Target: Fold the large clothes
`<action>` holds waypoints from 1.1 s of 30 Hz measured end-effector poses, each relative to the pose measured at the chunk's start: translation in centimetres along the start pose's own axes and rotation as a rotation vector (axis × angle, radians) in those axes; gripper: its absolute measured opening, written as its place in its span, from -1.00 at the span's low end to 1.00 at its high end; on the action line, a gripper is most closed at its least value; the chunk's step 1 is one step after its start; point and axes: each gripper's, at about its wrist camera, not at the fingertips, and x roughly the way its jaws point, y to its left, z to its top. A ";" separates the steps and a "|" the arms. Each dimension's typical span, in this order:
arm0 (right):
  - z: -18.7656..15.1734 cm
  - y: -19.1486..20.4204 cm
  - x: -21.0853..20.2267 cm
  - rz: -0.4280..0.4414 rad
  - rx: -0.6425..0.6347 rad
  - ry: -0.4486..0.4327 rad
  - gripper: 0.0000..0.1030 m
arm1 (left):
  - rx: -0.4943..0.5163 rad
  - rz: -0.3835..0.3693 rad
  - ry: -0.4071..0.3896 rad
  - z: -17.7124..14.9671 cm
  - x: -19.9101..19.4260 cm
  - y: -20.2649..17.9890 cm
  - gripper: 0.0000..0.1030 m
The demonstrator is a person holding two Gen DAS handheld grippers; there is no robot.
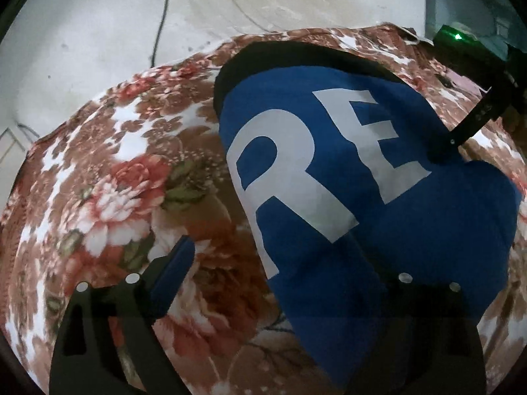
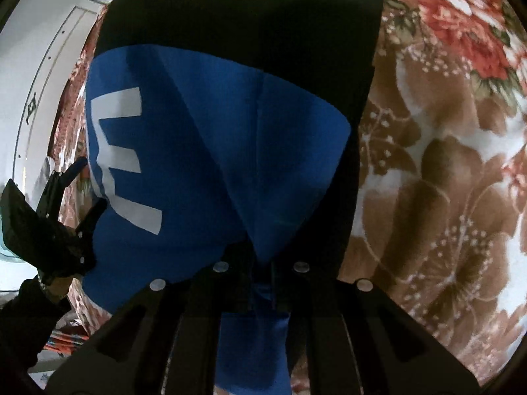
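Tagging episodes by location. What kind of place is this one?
Probably a home bedroom. The blue garment lies on a floral blanket spread like bed covering, against a stained white wall with a loose cable. The right gripper is pinching the cloth; the left gripper is open.

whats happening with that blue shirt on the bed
A person is folding a large blue garment with white block letters on a floral brown-and-white bedspread, using a hand-held gripper in each hand. The right hand-held gripper is shut on a bunched blue fold, lifting it into a taut cone. The left hand-held gripper is open at the garment's edge: one finger shows over the bedspread, the other is hidden by the cloth. A black part of the garment lies farther back.
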 end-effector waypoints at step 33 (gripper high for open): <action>10.9 2.4 -0.7 -0.562 -0.030 -0.302 0.77 | -0.434 -0.228 0.176 10.5 11.0 10.3 0.91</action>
